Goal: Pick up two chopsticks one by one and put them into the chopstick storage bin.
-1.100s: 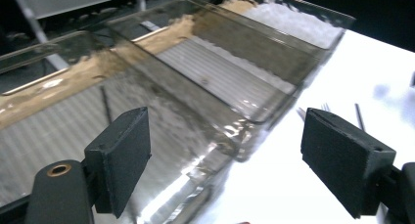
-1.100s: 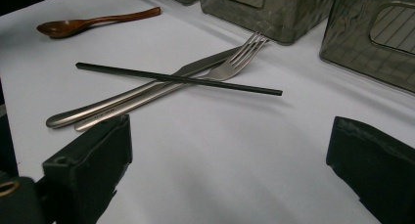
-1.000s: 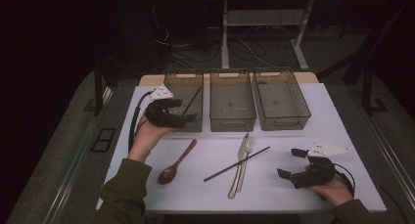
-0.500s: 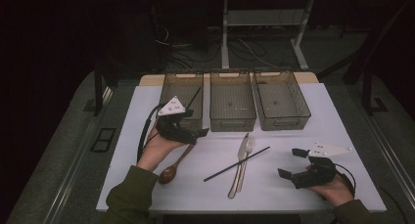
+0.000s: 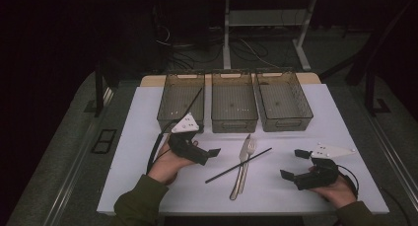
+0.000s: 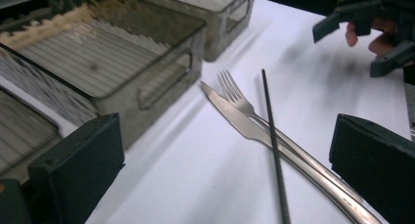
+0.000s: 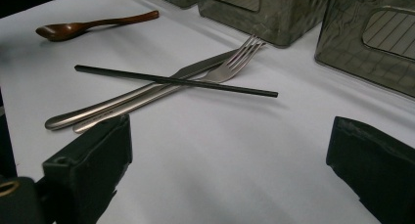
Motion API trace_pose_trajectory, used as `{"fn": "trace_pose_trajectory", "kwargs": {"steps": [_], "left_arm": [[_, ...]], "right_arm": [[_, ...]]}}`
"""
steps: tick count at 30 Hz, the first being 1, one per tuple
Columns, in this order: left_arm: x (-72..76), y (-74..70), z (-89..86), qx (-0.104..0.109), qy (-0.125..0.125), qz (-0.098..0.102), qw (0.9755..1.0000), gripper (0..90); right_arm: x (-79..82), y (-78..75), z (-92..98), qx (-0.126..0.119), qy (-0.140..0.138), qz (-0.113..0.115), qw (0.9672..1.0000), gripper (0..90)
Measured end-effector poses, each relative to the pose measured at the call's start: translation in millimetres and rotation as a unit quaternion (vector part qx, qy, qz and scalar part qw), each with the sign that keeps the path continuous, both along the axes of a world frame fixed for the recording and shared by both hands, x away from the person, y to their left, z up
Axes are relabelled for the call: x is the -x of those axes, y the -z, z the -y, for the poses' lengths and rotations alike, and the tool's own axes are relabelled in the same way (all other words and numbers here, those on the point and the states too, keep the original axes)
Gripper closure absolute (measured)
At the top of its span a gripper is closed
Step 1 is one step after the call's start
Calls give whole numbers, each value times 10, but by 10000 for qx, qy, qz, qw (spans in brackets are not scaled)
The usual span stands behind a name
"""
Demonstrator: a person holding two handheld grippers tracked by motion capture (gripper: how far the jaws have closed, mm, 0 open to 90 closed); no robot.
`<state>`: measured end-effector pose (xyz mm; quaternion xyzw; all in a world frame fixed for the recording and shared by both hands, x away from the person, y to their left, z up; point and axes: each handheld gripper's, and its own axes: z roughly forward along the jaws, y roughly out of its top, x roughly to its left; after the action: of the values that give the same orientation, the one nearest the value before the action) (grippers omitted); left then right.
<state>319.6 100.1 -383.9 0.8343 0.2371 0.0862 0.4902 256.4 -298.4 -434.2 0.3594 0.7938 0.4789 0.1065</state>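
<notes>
Your right gripper (image 5: 297, 166) rests near the table's (image 5: 148, 186) front edge, jaws apart and empty. Your left gripper (image 5: 207, 156), jaws just opening, holds nothing, bare surface before it; the black chopstick (image 5: 238, 165) crosses knife (image 5: 240, 169) and fork (image 5: 247, 159), bins (image 5: 234, 122) beyond.

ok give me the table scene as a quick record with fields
surface: white table
bins: three clear bins in a row at the far side; left bin has a black chopstick leaning in it
cutlery: knife and fork side by side, a black chopstick lying across them
spoon: wooden spoon apart from the cutlery
left gripper: jaws have just been opening, nothing between them, aimed at the cutlery
right gripper: open, nothing between its jaws, facing the cutlery
</notes>
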Motion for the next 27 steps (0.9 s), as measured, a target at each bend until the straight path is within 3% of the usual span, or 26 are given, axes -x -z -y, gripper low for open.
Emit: {"fn": "trace_pose_trajectory", "kwargs": {"steps": [11, 19, 27], "left_arm": [[148, 225, 113, -73, 132, -115, 9998, 5], [167, 366, 216, -166, 277, -219, 9992, 78], [125, 460, 270, -168, 471, -425, 9978, 217]], "right_arm": [[-1, 2, -2, 20, -1, 5, 10000, 27], [1, -1, -3, 4, -3, 4, 10000, 27], [-2, 1, -5, 9, -14, 3, 10000, 27]]}}
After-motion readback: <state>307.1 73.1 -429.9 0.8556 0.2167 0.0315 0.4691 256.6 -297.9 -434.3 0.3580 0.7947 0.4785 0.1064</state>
